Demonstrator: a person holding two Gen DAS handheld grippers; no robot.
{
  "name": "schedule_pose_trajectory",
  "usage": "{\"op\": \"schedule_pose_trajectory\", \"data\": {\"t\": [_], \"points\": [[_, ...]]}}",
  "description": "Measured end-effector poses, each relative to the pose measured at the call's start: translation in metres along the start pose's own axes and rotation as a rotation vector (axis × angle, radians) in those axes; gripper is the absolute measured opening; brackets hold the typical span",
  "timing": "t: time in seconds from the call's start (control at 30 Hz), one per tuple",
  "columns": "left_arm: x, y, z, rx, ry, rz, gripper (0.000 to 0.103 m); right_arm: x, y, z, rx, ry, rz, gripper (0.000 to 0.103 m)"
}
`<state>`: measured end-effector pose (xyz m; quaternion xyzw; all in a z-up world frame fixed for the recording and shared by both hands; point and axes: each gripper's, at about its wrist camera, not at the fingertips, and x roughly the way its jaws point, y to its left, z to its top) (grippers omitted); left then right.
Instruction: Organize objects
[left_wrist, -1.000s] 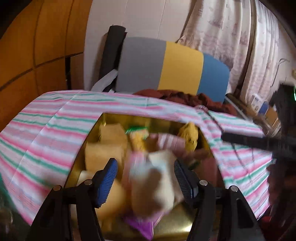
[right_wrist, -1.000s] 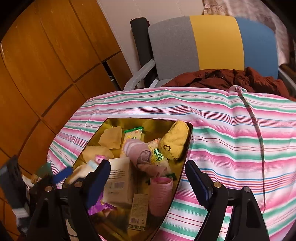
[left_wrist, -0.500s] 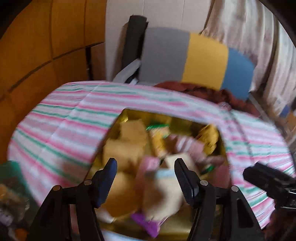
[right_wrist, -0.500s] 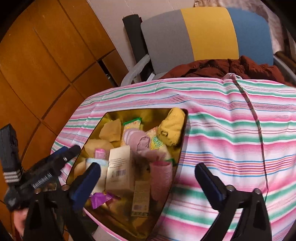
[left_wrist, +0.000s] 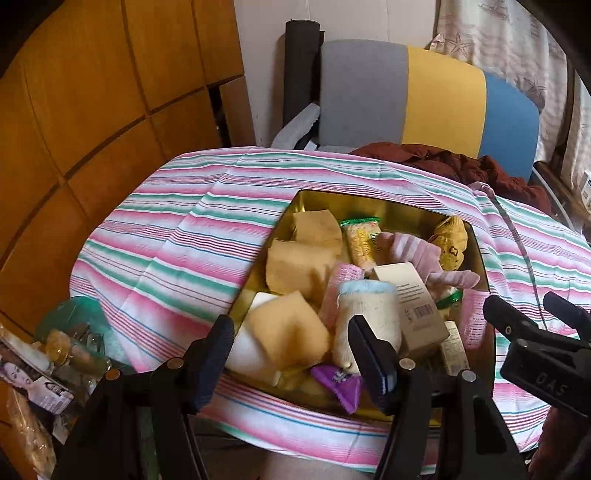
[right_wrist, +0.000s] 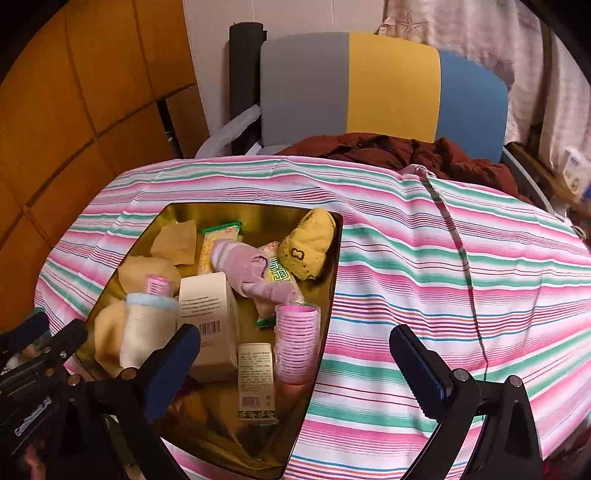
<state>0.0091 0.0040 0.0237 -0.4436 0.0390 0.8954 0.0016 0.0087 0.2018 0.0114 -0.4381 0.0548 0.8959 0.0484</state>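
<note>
Striped cloth-covered surface (right_wrist: 461, 280), gold tin (right_wrist: 255, 214) of socks and boxes ahead of both grippers, left gripper (left_wrist: 291, 354) fingers released, empty, right gripper (right_wrist: 295, 365) fingers spread wide, empty

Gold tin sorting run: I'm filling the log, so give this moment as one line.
left gripper: open, empty | right gripper: open, empty | gold tin: full, on striped cloth | pink roller: in tin
</note>
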Motion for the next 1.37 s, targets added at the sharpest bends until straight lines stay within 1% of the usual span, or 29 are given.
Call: {"op": "schedule_pose_trajectory", "data": {"t": [0.13,0.27,0.4,0.57,0.77,1.17,1.37], "points": [[0.0,0.004,-0.002,-0.013,0.034,-0.021,0.065,-0.005,0.009,-0.002,-0.016,-0.009,0.012,0.103],[0.002,0.008,-0.004,-0.021,0.041,-0.025,0.064,-0.011,0.018,-0.003,-0.048,-0.04,-0.02,0.103],[0.0,0.01,-0.003,-0.02,0.02,-0.001,0.064,-0.012,0.023,-0.003,-0.067,-0.046,-0.064,0.103],[-0.002,0.009,0.0,-0.008,0.003,0.02,0.064,-0.01,0.028,-0.005,-0.08,-0.04,-0.067,0.103],[-0.003,0.004,0.001,0.01,-0.003,0.028,0.064,-0.011,0.03,-0.005,-0.075,-0.042,-0.066,0.103],[0.0,-0.003,0.001,0.006,0.016,-0.013,0.064,-0.01,0.027,-0.005,-0.062,-0.043,-0.082,0.103],[0.0,-0.005,0.0,0.005,0.0,0.001,0.064,-0.008,0.023,-0.005,-0.05,-0.036,-0.081,0.103]]}}
